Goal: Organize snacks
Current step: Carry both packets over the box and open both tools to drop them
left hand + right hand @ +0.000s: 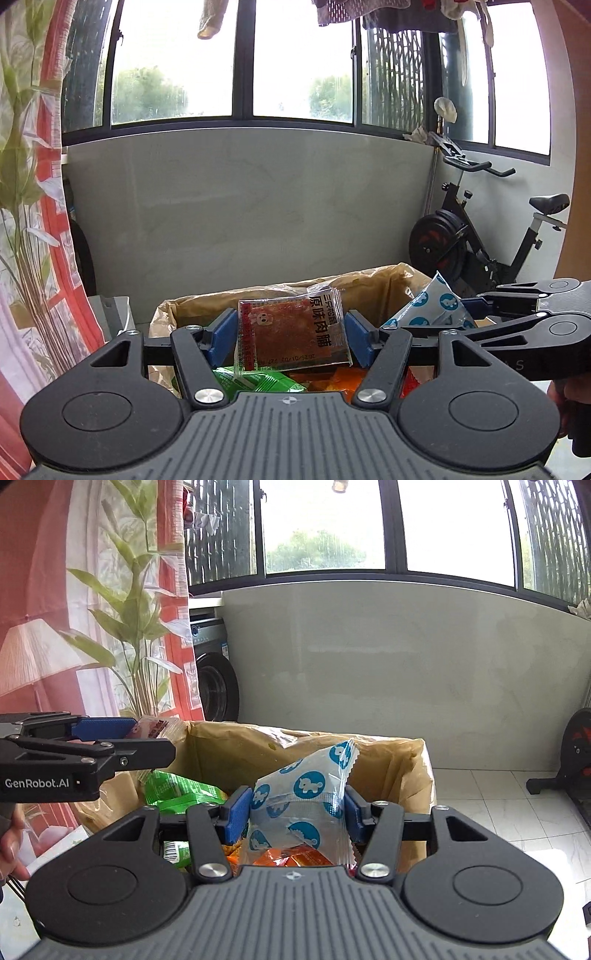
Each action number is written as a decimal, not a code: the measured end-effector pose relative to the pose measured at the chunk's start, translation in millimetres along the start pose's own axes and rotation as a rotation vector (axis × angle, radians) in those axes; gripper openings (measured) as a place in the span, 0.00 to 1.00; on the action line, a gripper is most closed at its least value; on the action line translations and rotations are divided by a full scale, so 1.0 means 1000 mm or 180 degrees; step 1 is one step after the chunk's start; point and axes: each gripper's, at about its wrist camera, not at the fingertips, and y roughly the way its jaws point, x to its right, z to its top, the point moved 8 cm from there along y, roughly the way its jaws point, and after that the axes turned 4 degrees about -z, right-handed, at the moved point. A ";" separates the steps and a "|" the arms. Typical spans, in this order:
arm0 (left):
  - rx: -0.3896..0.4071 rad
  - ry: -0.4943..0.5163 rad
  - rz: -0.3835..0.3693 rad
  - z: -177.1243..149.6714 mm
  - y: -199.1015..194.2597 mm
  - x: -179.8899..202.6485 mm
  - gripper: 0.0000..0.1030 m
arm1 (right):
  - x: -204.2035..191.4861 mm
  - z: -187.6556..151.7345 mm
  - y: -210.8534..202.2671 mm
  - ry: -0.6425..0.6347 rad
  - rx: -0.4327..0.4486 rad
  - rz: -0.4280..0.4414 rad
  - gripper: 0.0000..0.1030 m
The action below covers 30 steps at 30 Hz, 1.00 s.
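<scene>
Two packets up over the paper-lined box: your left gripper apparently clamps the jerky packet, your right gripper pinches the blue-spotted sachet.

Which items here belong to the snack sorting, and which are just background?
Job:
- left gripper with red jerky packet
- right gripper with blue-spotted packet
- paper-lined box
- green packets and orange packets inside it

Background:
- exercise bike
- washing machine
- curtain
- hanging laundry
</scene>
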 end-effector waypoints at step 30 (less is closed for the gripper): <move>-0.0370 0.0086 -0.0410 -0.089 -0.099 -0.016 0.77 | -0.024 -0.082 -0.094 0.0285 0.0086 0.0279 0.57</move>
